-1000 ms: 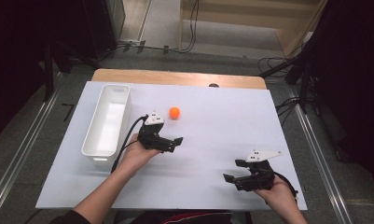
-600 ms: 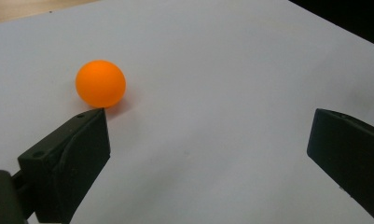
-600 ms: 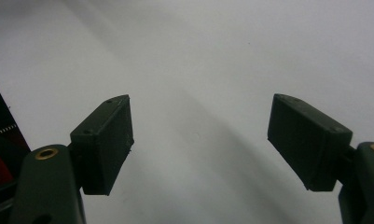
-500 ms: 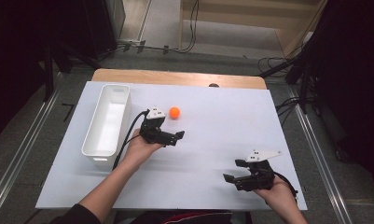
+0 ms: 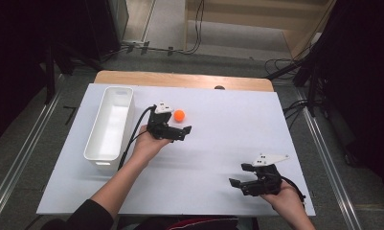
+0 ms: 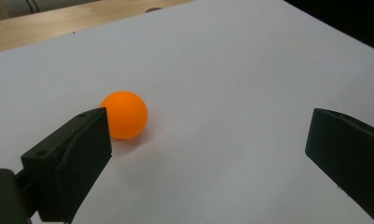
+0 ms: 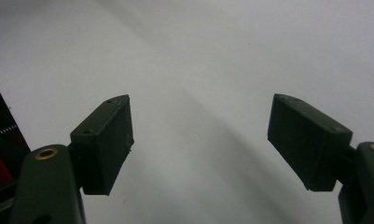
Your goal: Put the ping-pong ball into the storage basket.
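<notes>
1. While the left tool (image 5: pixel 182 132) hovered with jaws spread wide, the orange ball (image 5: pixel 179 115) lay on the white desk (image 5: pixel 228 124) just beyond its left jaw.
2. Near right, the right tool (image 5: pixel 242 176) was equally released, grasping nothing.

High view looking down over the white table (image 5: pixel 218 163), gripper views low and close, sharing its surface.

I see a white bench (image 5: pixel 218 158) with a long white bin (image 5: pixel 109 123) along its left side. Right of that bin sits an orange ball (image 5: pixel 179 115), well apart from it.
</notes>
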{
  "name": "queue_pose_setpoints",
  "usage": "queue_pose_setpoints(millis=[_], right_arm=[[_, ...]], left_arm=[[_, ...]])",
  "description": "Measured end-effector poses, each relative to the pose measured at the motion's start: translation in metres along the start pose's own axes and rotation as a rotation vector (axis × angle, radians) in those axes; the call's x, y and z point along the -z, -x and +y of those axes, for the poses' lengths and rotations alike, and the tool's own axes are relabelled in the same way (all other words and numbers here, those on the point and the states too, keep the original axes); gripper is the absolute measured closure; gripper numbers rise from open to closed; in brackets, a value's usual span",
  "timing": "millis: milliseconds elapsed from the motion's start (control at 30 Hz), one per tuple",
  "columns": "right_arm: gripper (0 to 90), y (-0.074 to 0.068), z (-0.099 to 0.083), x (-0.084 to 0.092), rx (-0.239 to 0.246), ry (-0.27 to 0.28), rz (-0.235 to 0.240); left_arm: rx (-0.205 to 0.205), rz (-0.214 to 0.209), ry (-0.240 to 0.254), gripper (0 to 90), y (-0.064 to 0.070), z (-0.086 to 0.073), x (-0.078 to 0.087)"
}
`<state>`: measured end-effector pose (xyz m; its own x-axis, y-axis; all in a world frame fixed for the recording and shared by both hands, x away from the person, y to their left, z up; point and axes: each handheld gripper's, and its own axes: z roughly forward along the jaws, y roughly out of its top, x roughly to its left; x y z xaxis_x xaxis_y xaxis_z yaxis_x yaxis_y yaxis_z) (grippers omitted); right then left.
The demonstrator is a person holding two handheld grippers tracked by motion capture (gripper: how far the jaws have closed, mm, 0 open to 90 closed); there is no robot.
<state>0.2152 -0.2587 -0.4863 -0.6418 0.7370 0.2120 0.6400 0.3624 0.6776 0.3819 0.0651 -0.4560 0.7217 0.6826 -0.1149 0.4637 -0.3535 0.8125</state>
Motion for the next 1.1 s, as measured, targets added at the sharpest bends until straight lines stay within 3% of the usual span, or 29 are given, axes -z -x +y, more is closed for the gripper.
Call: queue_pose_setpoints(millis=[333, 400, 700, 733, 1100], right_arm=[[20.7, -0.001, 0.001, -0.001, 0.002, -0.001, 0.004], [20.7, -0.001, 0.001, -0.001, 0.0, -0.001, 0.005], [20.7, -0.002, 0.001, -0.003, 0.005, -0.012, 0.005], [20.7, -0.002, 0.001, -0.003, 0.005, -0.011, 0.005], [20.7, -0.002, 0.001, -0.002, -0.002, 0.003, 0.007]], left_arm=[[0.032, 0.016, 0.015, 0.0, -0.01, 0.008, -0.009], [0.022, 0.039, 0.0, 0.0, -0.012, 0.008, -0.012], [0.031, 0.053, 0.003, 0.0, -0.018, 0.017, -0.021], [0.024, 0.056, -0.015, 0.0, -0.021, 0.02, -0.022], [0.046, 0.069, 0.002, 0.1, -0.03, 0.023, -0.032]])
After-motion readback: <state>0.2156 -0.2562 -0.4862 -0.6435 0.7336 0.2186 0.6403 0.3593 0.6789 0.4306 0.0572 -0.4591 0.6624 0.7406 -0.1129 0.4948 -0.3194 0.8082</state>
